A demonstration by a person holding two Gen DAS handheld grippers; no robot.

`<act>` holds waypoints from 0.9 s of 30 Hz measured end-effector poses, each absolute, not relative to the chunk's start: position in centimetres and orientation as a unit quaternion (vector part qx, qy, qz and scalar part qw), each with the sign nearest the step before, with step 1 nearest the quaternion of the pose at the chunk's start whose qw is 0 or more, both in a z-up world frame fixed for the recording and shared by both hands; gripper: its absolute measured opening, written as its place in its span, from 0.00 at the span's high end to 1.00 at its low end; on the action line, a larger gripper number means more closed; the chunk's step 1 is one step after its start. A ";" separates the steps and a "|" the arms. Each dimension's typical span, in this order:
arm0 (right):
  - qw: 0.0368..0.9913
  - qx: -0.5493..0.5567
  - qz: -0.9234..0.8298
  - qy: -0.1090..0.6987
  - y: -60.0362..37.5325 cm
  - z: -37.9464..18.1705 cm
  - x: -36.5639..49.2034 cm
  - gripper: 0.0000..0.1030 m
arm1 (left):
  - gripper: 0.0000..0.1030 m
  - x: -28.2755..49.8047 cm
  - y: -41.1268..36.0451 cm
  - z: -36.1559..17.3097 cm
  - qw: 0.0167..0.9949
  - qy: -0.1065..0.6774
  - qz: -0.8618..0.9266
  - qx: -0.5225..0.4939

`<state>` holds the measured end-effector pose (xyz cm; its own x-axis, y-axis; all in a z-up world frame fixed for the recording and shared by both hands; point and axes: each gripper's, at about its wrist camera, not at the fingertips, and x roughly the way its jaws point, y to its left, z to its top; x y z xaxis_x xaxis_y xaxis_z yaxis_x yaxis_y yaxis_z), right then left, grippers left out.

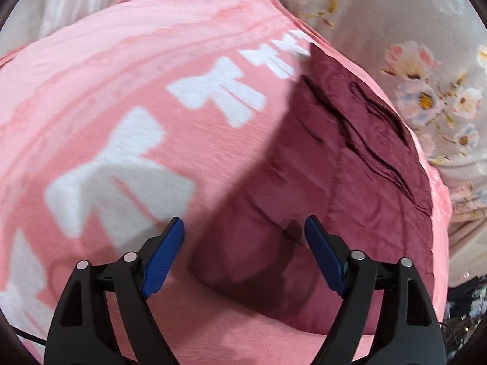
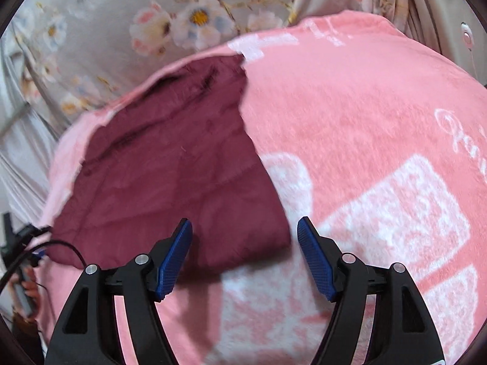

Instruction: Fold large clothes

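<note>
Below my left tongs (image 1: 244, 258), spread and empty, the maroon garment (image 1: 350, 164) lies folded on a pink blanket (image 1: 121, 70) over the bed. Right tongs (image 2: 245, 258), also spread and holding nothing, hover by its near right corner. I judge one fold done; next calls for pinching an edge.

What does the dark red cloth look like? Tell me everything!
The dark red cloth is a soft, maroon garment with faint stitched lines. It lies folded and mostly flat, with dark creases near its far edge. It rests on the pink blanket, near the flowery sheet. Nothing grips it; both grippers sit open above it.
</note>
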<state>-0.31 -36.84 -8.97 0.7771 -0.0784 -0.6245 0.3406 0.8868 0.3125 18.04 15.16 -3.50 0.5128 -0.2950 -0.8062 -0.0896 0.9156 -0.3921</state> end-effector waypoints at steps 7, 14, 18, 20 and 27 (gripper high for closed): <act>0.917 0.233 -0.087 0.313 -35.8 -8.4 -0.4 0.95 | 0.93 15.9 14.1 -1.0 0.847 0.483 -0.105 -0.196; 0.961 0.113 -0.051 0.249 -31.7 -2.9 -9.1 0.97 | 0.96 8.2 16.1 6.7 0.877 0.415 -0.166 -0.175; 0.975 0.042 -0.014 0.220 -28.8 -0.6 -16.3 0.97 | 0.96 1.9 18.0 10.9 0.891 0.373 -0.189 -0.175; 0.979 0.013 -0.007 0.206 -27.5 0.5 -19.7 0.97 | 0.96 -1.5 19.3 12.7 0.896 0.355 -0.194 -0.182; 0.991 0.027 -0.011 0.131 -26.5 5.3 -26.0 0.97 | 0.96 -7.2 21.7 17.1 0.913 0.304 -0.180 -0.206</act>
